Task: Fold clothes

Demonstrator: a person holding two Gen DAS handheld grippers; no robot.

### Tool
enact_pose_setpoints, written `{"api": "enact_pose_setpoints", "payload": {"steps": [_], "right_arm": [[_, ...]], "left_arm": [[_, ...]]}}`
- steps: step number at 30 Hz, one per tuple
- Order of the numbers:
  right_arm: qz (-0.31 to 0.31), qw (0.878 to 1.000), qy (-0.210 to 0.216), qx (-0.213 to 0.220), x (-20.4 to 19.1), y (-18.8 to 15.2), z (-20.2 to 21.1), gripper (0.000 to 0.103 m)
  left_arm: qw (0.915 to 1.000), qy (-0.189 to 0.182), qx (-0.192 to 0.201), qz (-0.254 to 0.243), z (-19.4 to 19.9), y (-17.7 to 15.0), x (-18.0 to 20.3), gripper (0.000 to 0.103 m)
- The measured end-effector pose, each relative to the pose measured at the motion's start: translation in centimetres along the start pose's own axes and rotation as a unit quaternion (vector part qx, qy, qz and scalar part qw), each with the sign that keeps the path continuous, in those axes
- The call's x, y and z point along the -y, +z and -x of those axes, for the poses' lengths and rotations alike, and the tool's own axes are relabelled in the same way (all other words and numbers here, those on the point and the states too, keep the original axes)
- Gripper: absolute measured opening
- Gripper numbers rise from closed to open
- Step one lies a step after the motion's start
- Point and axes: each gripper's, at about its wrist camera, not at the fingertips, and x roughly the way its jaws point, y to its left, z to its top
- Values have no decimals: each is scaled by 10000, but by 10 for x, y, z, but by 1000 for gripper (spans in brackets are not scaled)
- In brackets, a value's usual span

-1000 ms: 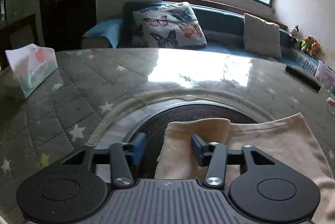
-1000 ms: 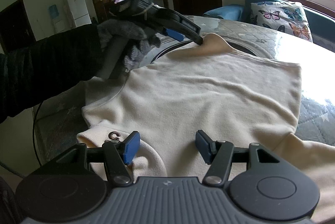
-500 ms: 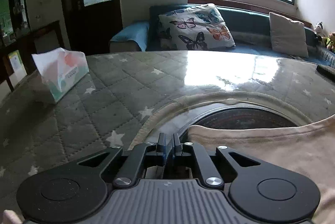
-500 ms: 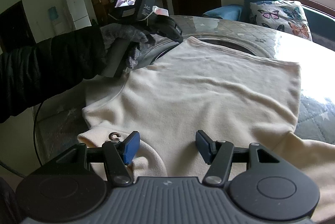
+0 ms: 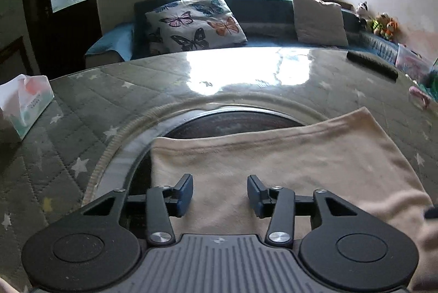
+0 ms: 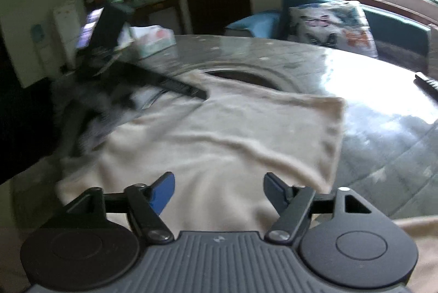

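Note:
A cream garment (image 5: 287,156) lies spread on the round table, its straight hem toward the table's middle. My left gripper (image 5: 219,193) is open and empty, just above the cloth near its left corner. In the right wrist view the same garment (image 6: 232,139) lies flat with a raised crease across it. My right gripper (image 6: 219,190) is open and empty above the near part of the cloth. The left gripper (image 6: 153,85) shows there, blurred, at the cloth's far left corner.
The table (image 5: 115,95) has a grey quilted star cover under glass, with a dark round centre (image 5: 227,123). A tissue box (image 5: 24,101) stands at the left, a black remote (image 5: 372,64) at the far right. A sofa with cushions (image 5: 197,22) lies behind.
My left gripper shut on the cloth's corner, pulled it left, then opened and let it go. My right gripper lifted and moved forward over the cloth, staying open.

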Motion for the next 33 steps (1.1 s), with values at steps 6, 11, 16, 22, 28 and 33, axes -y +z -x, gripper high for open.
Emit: {"api": "enact_pose_setpoints", "payload": {"steps": [6,11,16,22,28,33], "right_arm": [[159,9998,-112,-107,7,-1,-8,74],[280,9992,-171,-224,10,-7,-8,75],[387,9984,-231,-330,13,-14,-7,75],[402,9980,-449,-171,8,-21,14,75],[547,9985,-1,21,-14,-21,20,75],[485,9985,16,-269,-21,-39,16,75]], "left_arm": [[10000,0,-10,-66,-3,-3,1,51],[10000,45,12,-59,-3,-5,-2,54],[9999,111,25,-42,-1,-6,-6,59],[9997,202,21,-107,11,-10,-3,62],[9990,-16,130,-433,42,-29,19,73],[9971,-95,143,-739,63,-50,32,77]]}}
